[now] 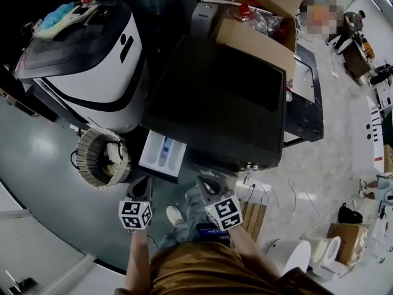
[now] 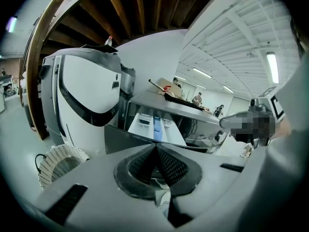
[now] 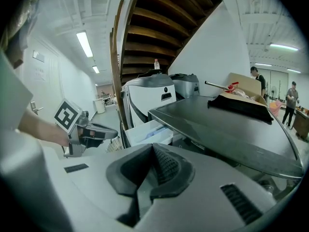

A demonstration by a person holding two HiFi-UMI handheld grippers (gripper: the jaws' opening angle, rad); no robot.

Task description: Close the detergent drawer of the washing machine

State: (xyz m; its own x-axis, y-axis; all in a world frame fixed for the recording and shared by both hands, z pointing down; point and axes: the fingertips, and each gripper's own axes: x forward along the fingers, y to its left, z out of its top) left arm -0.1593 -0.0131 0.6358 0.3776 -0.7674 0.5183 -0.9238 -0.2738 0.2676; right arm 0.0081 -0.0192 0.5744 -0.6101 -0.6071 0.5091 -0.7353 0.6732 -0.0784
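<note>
Left claw point(image 1: 143, 186) and right claw point(image 1: 207, 188) are both pressed together, empty, near the white plastic detergent drawer point(image 1: 163, 153), which juts open from the black-topped washing machine point(image 1: 221, 97). No contact seen; closing push judged wholly outstanding.

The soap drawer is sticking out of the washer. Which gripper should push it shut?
Left. The left gripper points straight at the front of the open detergent drawer, jaws shut and empty, so a forward push would likely close it. The right gripper, also shut, sits off to the drawer's right side.
</note>
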